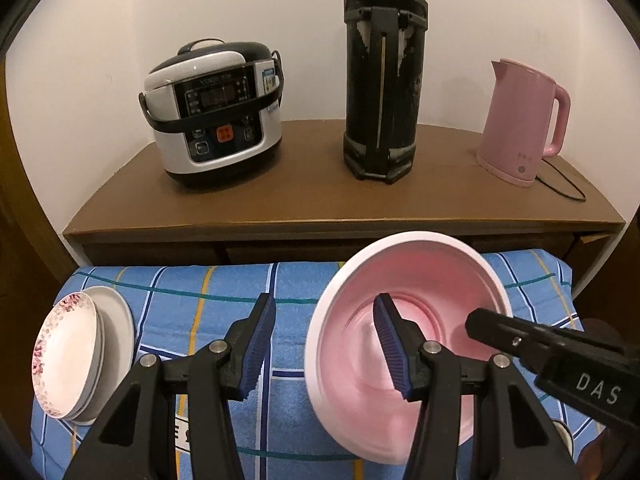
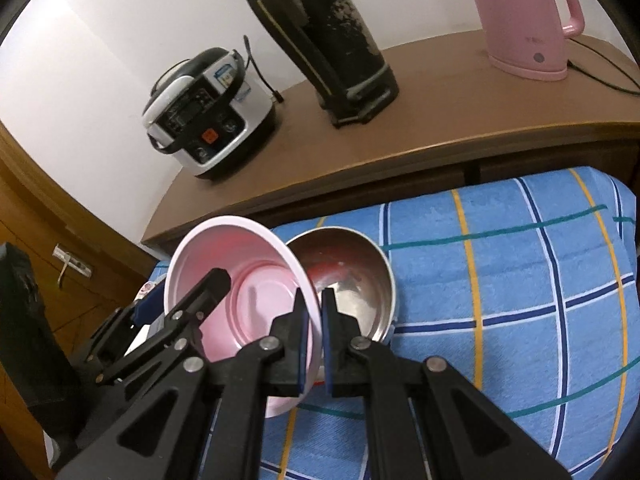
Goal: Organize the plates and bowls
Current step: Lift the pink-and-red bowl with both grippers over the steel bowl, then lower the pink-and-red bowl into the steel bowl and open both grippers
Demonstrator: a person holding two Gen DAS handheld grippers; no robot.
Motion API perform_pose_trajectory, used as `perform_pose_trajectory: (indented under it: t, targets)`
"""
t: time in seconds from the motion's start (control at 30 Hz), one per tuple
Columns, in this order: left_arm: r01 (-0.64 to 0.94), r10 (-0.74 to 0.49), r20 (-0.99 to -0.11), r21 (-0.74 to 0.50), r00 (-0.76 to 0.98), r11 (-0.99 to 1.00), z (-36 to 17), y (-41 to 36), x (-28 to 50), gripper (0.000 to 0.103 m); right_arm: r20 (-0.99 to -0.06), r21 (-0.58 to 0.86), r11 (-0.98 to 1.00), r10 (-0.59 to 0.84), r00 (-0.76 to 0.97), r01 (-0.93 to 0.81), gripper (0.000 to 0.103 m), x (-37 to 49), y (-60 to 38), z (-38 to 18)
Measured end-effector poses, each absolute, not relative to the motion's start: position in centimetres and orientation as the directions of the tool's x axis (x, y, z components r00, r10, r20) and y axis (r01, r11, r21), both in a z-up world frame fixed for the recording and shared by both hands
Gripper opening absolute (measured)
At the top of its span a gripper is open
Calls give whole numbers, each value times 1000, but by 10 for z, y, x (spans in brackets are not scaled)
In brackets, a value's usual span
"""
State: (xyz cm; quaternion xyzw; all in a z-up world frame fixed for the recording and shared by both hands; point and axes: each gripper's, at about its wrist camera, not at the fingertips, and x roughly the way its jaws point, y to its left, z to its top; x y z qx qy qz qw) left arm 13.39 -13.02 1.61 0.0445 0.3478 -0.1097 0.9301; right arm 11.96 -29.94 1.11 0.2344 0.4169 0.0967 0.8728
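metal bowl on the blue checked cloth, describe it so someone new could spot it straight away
Start at the blue checked cloth in front of the brown cabinet. Near the cloth's far left edge sits the metal bowl, just behind the tilted pink bowl pinched by the right gripper. It is the only shiny, silver-coloured dish; the other is pink with a white rim.

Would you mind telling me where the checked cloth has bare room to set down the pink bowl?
Free: the checked cloth right of the steel bowl, and the strip between the plate stack and the pink bowl. Crowded: the left edge, around the plates.
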Motion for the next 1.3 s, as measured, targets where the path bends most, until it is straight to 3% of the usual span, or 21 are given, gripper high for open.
perform_pose_trajectory:
  t: [0.6,0.93,1.3]
  targets:
    - [225,-157,-695,7,702,974,-7,-135,155,54,-792,314,945,206,574,94,8,137,-293,-11]
    - [216,-123,-737,32,665,976,-32,-136,176,54,-794,261,962,167,584,80,9,146,-286,-19]
    - [251,-212,-801,-80,560,965,-60,-130,191,54,-778,239,969,150,610,65,9,145,-283,-18]
